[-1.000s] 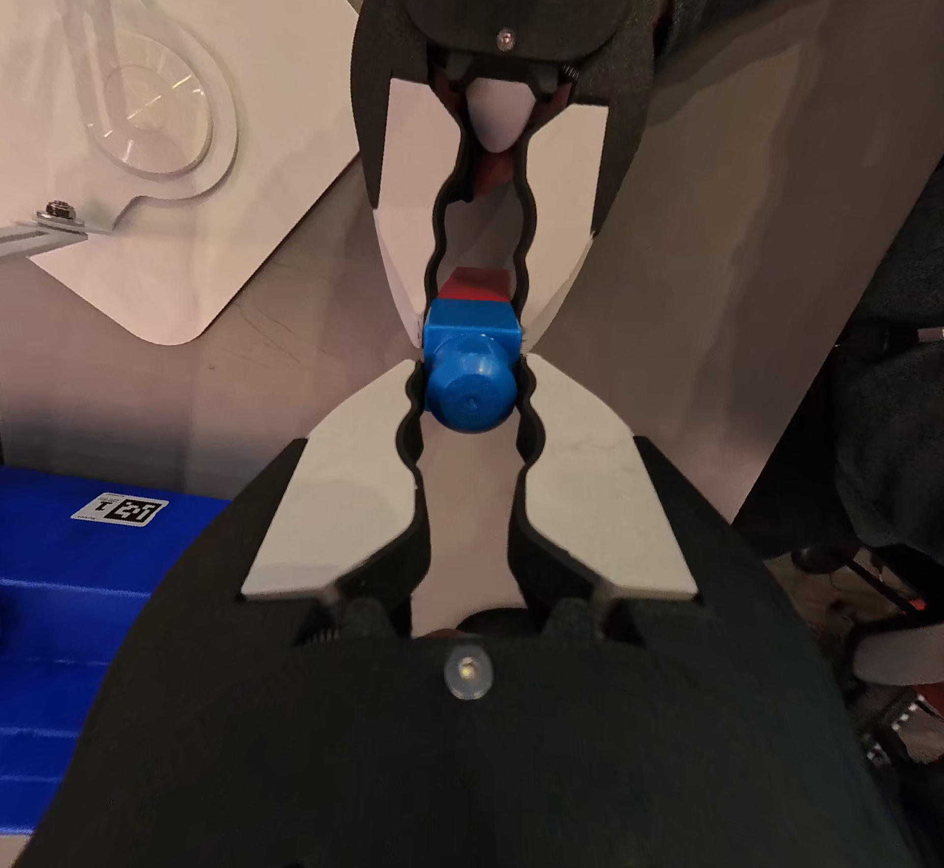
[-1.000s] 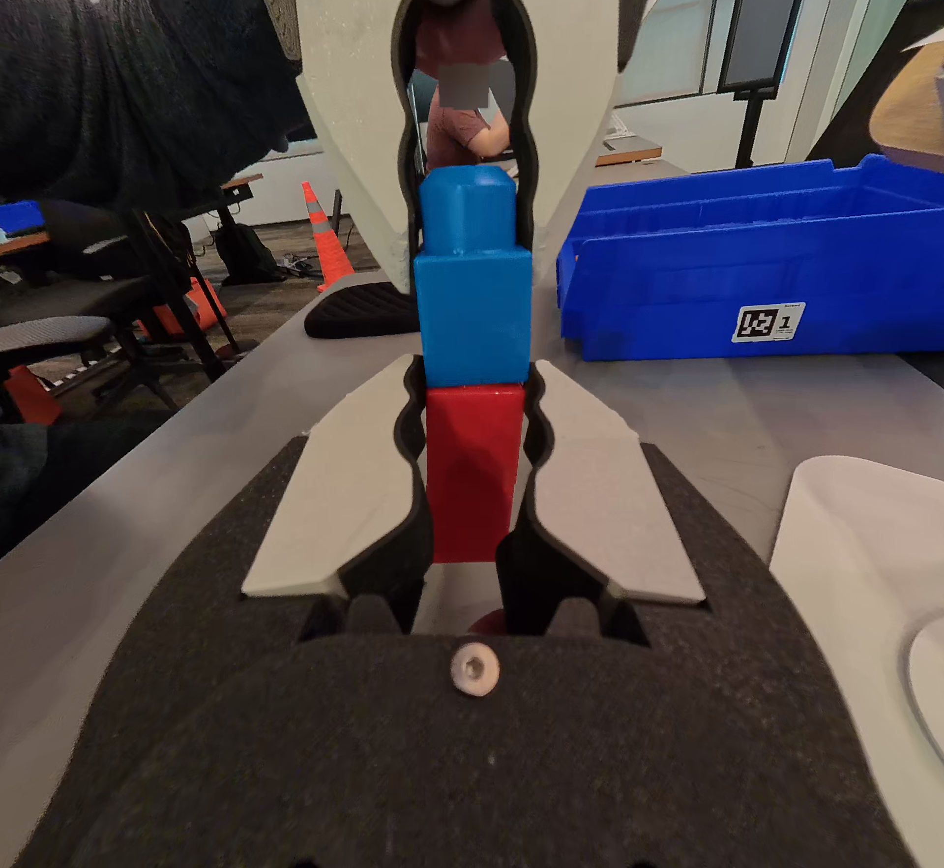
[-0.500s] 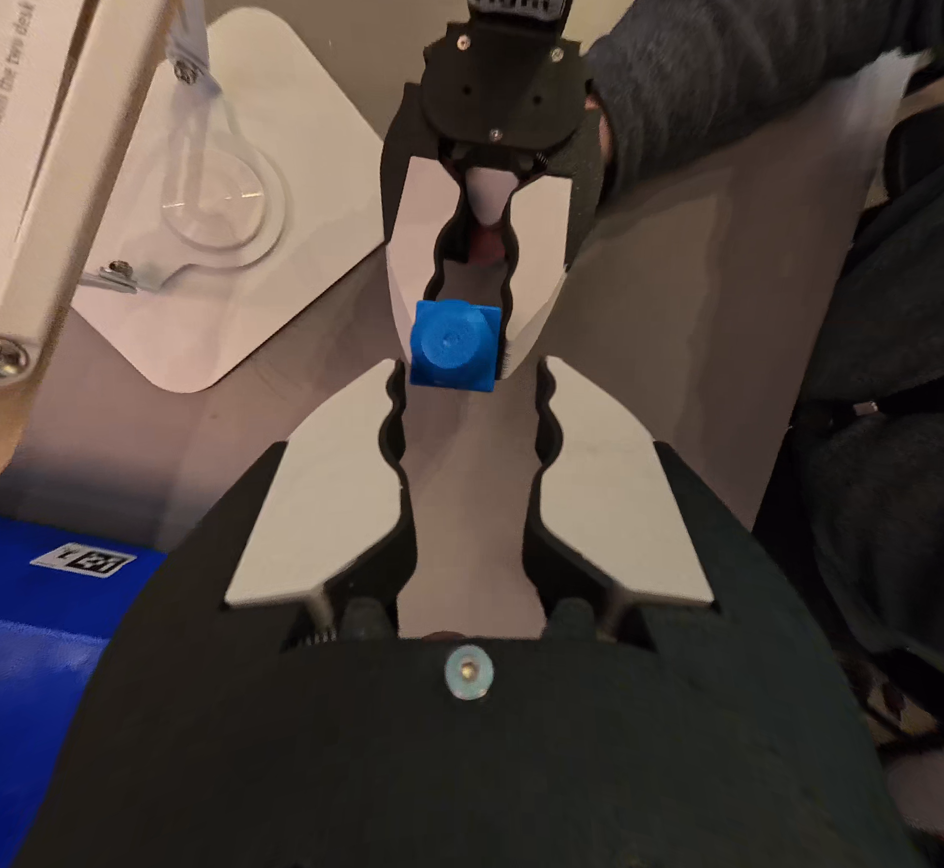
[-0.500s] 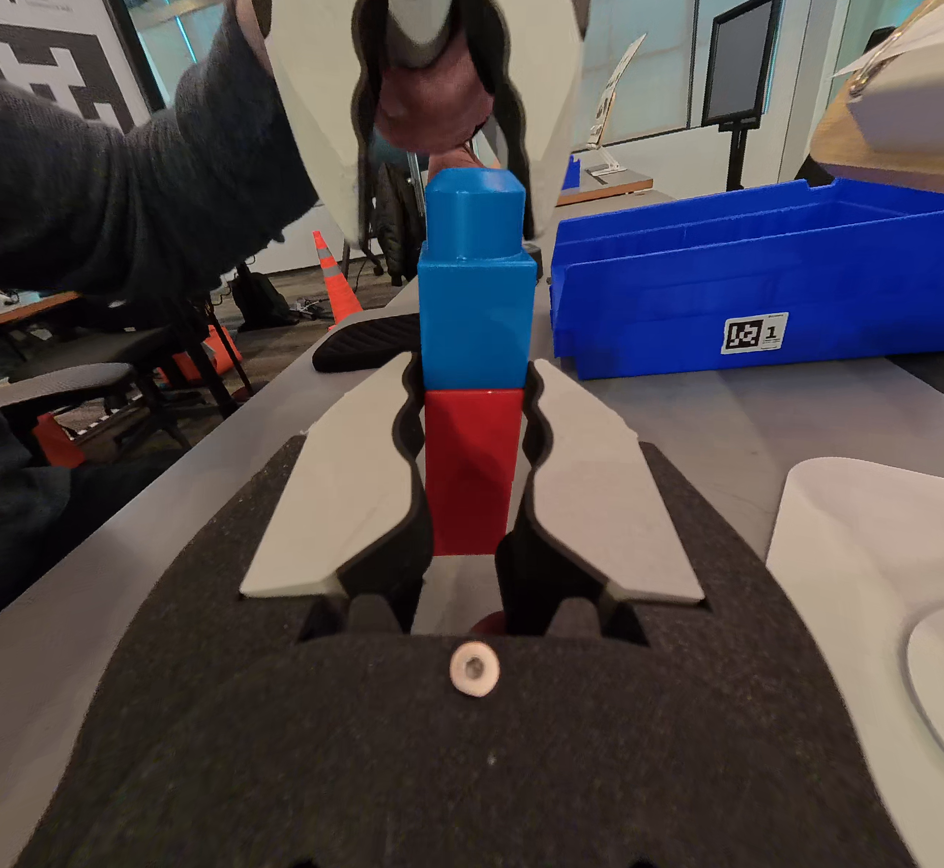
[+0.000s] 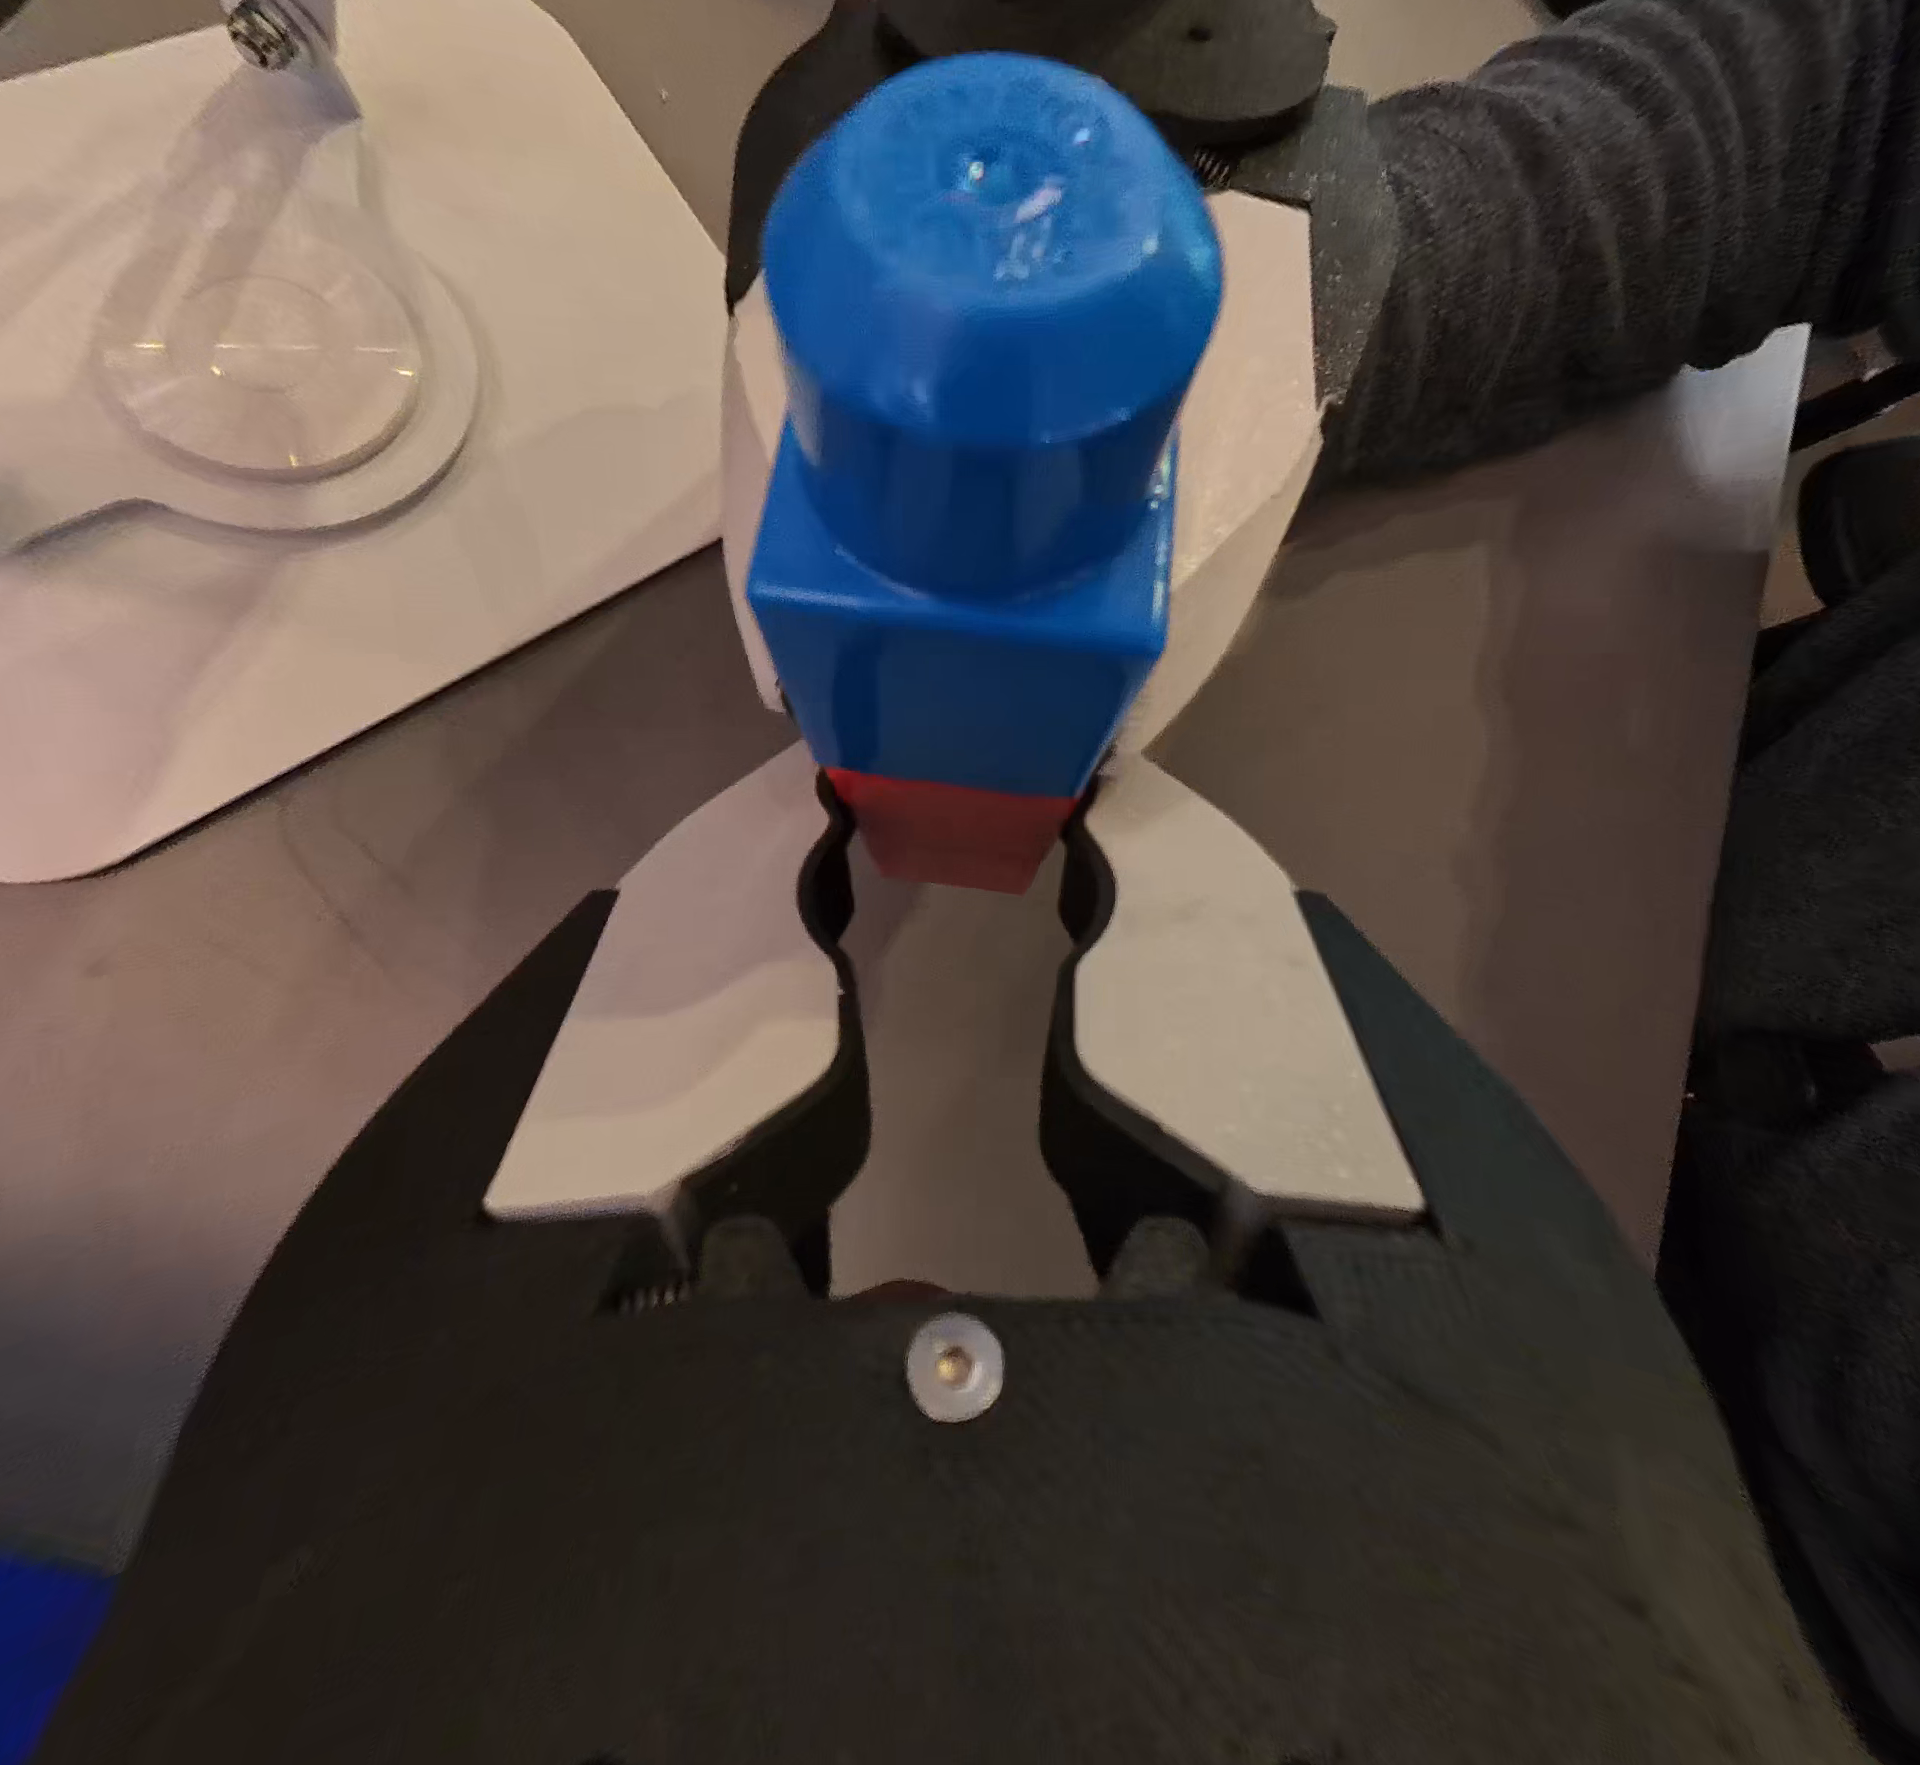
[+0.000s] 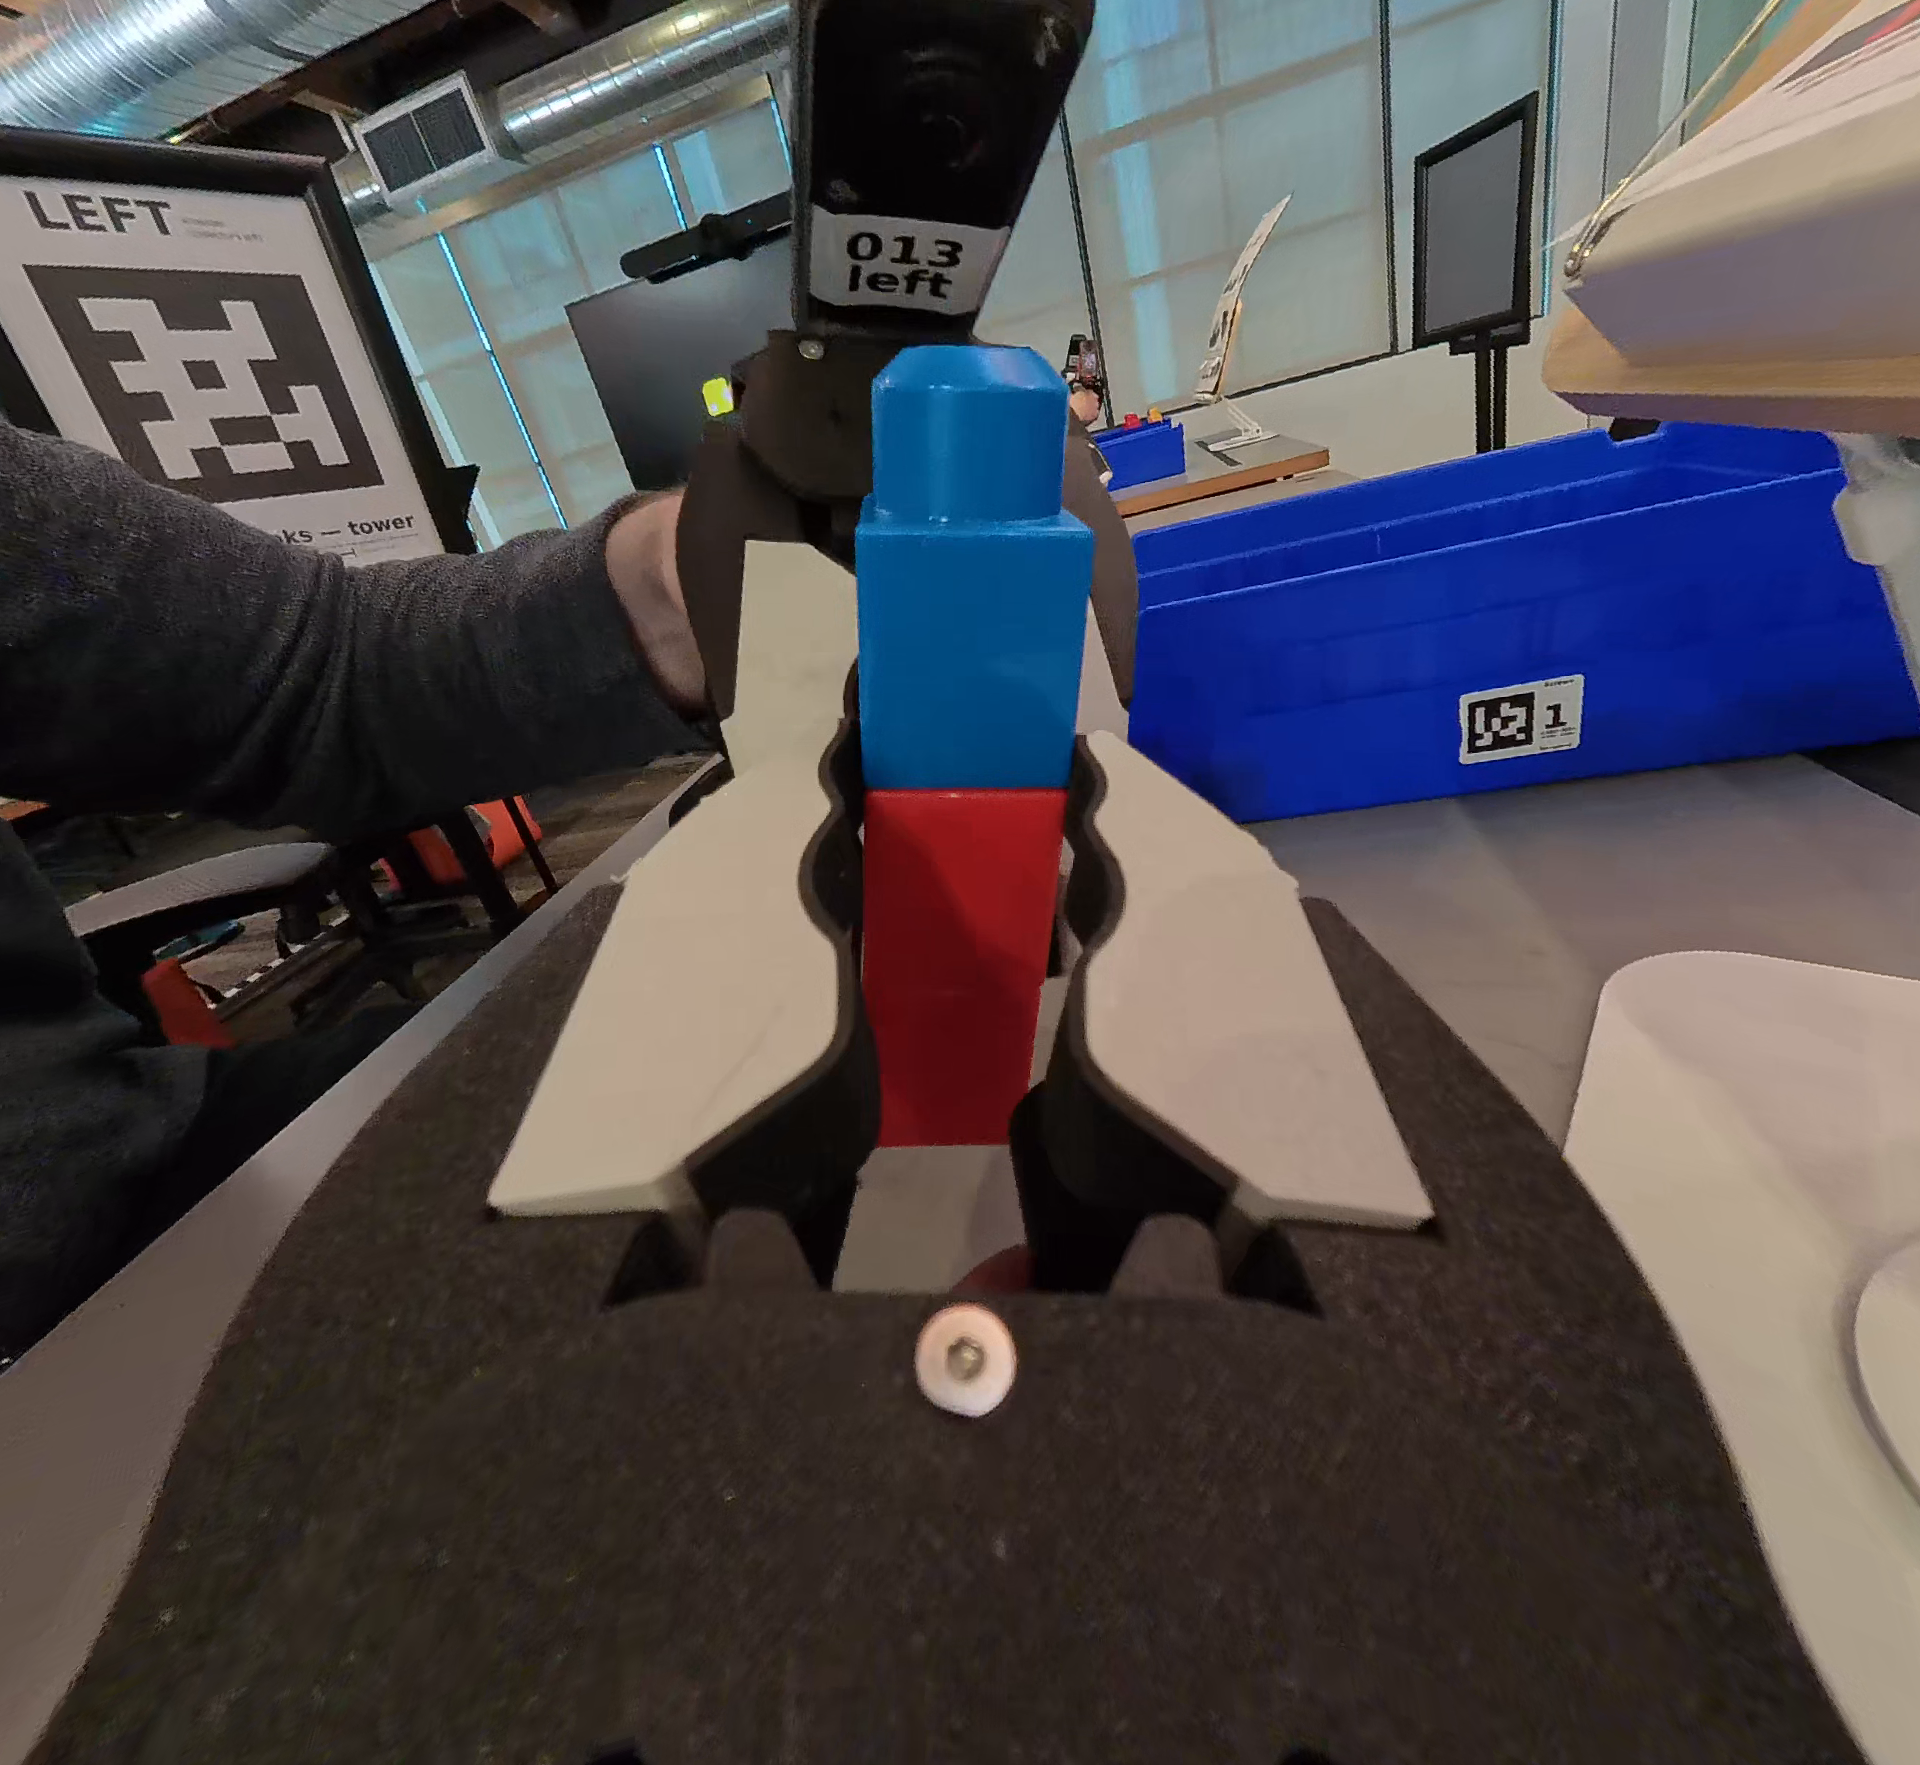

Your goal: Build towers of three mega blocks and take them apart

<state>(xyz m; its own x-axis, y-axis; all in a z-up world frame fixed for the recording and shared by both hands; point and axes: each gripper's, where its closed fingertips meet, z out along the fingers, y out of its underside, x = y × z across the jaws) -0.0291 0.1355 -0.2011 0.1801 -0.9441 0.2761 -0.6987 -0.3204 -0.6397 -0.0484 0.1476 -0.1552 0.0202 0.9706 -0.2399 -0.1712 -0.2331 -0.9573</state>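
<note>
A two-block tower stands on the grey table (image 5: 312, 1009): a blue block (image 6: 971, 635) stacked on a red block (image 6: 956, 967). My right gripper (image 6: 964, 780) is shut on the red block, with both pads pressed on its sides. My left gripper (image 5: 956, 801) faces it from the far side and is shut on the lower body of the blue block (image 5: 966, 635). The red block (image 5: 951, 832) shows just below its tips. In the right wrist view one left finger (image 6: 790, 645) shows beside the blue block. In the left wrist view one right finger (image 5: 1236, 510) shows behind the tower.
A blue bin (image 6: 1507, 635) with a marker tag stands at the back right. A white stand base (image 5: 312, 385) with a clear disc lies on the table to one side. A person's dark sleeve (image 5: 1558, 261) reaches in behind the right gripper. Across from one pair of fingers to the other is roughly 4 cm.
My left gripper let go of the blue block's stud, opened and drew back, then came in lower and closed on the blue block's body. The right gripper kept its hold on the red block.
</note>
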